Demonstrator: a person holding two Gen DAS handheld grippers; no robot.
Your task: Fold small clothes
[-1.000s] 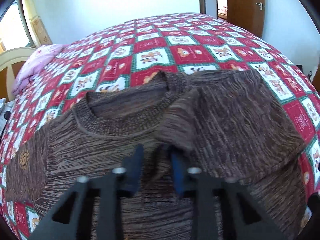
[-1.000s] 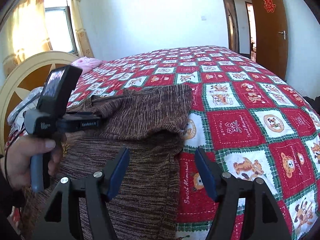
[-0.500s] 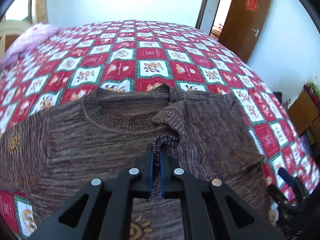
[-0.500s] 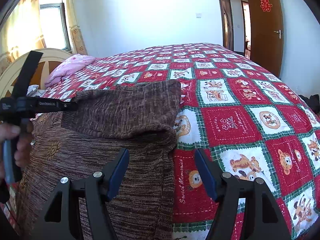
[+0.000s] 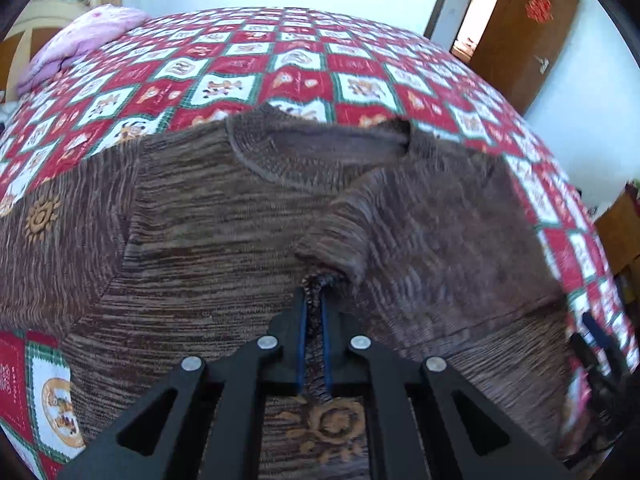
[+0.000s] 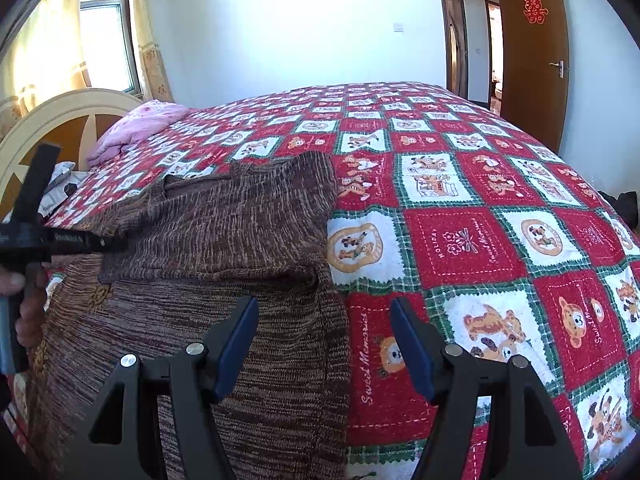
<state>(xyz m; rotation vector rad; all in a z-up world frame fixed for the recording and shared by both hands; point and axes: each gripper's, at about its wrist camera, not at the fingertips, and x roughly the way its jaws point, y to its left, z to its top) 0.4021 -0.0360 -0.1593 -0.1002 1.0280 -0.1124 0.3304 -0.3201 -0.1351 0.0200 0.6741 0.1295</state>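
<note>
On the red-and-white patchwork quilt lies the brown knit sweater, one sleeve folded in, its cuff pinched by the left gripper, the right gripper wide; remaining folds seemingly undone.

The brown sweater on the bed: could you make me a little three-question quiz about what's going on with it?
1. True or false: the left hand-held gripper is shut on the sweater's sleeve cuff.
2. The right hand-held gripper is: A) open, holding nothing; B) shut on the quilt; C) holding the pillow.
3. Fill in: the sleeve on the doorway side lies folded across the sweater's ____.

Key: 1 true; 2 A; 3 chest.
</note>
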